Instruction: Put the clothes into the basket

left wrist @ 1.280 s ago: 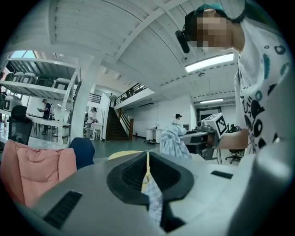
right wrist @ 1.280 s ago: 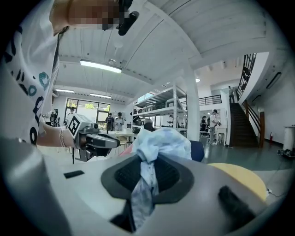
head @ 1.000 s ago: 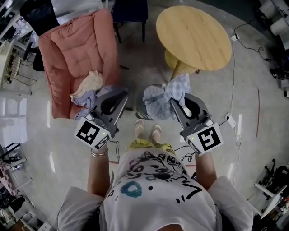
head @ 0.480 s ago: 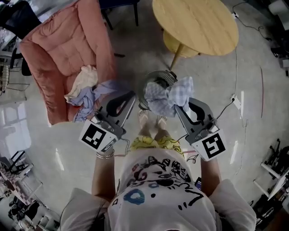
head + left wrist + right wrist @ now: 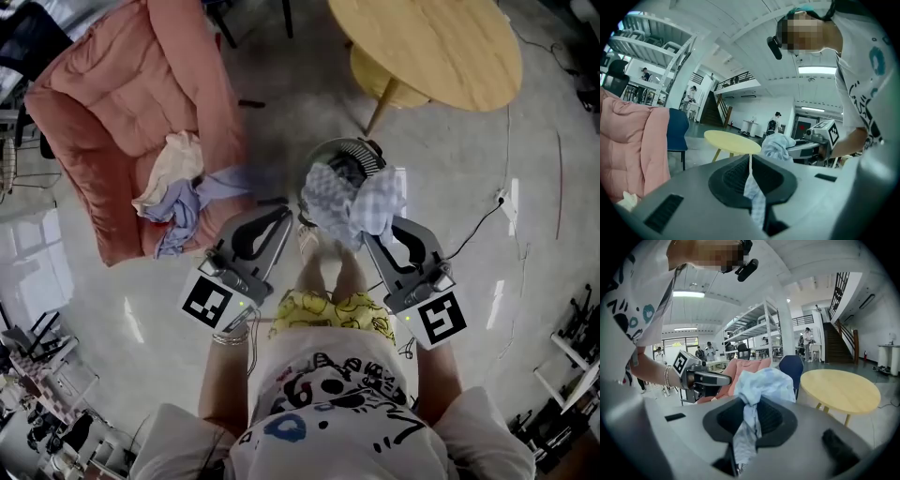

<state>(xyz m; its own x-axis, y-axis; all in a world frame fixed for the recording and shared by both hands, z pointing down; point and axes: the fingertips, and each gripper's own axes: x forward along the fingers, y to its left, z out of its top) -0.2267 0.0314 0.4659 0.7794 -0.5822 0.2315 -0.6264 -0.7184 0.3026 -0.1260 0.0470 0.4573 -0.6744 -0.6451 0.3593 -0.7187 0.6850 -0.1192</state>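
Holding a pale blue checked garment (image 5: 354, 199) in 2 grippers, right over a round wire basket (image 5: 349, 150) on the floor (image 5: 469, 197).

Left gripper (image 5: 284, 215): jaws pressed together on a thin strip of the checked fabric, with that strip coming out between the pads and hanging slack toward the camera in the left gripper view.

Right gripper (image 5: 370, 234): jaws clamped on a thicker twist of the same garment, with the bulk of it bunched in a loose ball just past the fingertips.

From the head view, bundle covering the near side of the basket, with only the far rim showing behind it. Touching the rim or not: impossible to tell. Not yet down inside the basket.

Basket just beside the leg of a round wooden table (image 5: 427, 47).

Off to the left, a pink padded chair (image 5: 112, 94) with more clothes (image 5: 173, 183) heaped on its seat: 1 cream piece and 1 lavender piece, the lavender one trailing over the seat edge toward the left gripper. Behind the pink chair, in the left gripper view, a dark blue chair (image 5: 677, 133).
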